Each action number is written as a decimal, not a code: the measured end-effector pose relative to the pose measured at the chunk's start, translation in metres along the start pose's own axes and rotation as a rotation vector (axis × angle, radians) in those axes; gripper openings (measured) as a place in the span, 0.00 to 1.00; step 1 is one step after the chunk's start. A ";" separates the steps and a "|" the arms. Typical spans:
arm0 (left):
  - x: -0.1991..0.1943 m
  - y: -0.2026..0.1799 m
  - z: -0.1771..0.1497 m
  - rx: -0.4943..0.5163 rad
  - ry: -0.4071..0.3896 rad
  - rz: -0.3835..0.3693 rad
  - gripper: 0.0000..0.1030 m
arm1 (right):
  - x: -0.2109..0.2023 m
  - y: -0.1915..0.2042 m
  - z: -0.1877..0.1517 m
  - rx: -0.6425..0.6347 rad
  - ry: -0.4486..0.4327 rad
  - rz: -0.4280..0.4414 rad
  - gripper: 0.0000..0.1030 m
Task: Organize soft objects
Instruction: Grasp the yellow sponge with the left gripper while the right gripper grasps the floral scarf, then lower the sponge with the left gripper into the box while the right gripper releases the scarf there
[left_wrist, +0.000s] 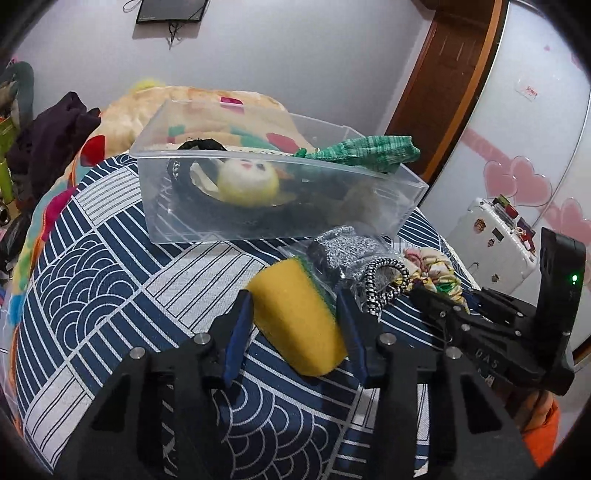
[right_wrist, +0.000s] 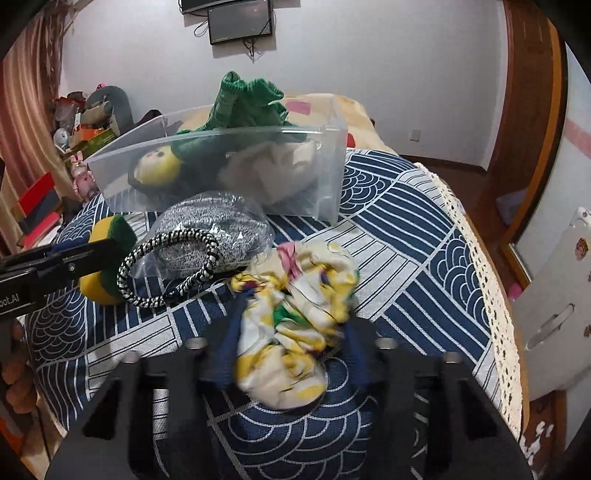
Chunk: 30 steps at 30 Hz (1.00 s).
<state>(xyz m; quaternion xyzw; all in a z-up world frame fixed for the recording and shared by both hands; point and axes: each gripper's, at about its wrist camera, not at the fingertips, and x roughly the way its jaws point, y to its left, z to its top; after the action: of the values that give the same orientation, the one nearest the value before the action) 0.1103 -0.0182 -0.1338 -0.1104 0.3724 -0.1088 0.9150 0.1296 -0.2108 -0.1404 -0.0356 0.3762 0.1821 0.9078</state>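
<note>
A yellow sponge with a green back (left_wrist: 295, 317) lies on the blue patterned cloth (left_wrist: 110, 266) between the fingers of my left gripper (left_wrist: 295, 306), whose jaws stand around it, the right pad touching, the left a little apart. My right gripper (right_wrist: 291, 332) has its jaws around a floral scrunchie (right_wrist: 295, 317); the view is blurred. A clear plastic bin (left_wrist: 273, 218) behind holds a yellow-faced plush (left_wrist: 247, 181), a green knitted piece (left_wrist: 354, 151) and other soft things. The sponge also shows in the right wrist view (right_wrist: 103, 258).
A grey knit item in a clear bag (right_wrist: 214, 229) and a black-and-white cord loop (right_wrist: 170, 266) lie between the sponge and scrunchie. A lace-edged table rim (right_wrist: 491, 295) runs on the right. A white suitcase (left_wrist: 495, 240) stands beyond.
</note>
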 end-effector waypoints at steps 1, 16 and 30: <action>-0.001 -0.001 -0.001 -0.001 -0.001 -0.001 0.42 | 0.000 -0.001 0.000 0.005 0.000 0.003 0.24; -0.041 -0.005 0.009 0.040 -0.106 0.068 0.35 | -0.043 0.012 0.021 -0.035 -0.158 0.001 0.20; -0.076 0.002 0.064 0.085 -0.278 0.141 0.35 | -0.049 0.038 0.078 -0.095 -0.302 0.066 0.21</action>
<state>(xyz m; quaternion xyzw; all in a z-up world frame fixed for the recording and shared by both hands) 0.1026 0.0134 -0.0396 -0.0589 0.2441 -0.0436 0.9670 0.1365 -0.1748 -0.0485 -0.0382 0.2274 0.2324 0.9449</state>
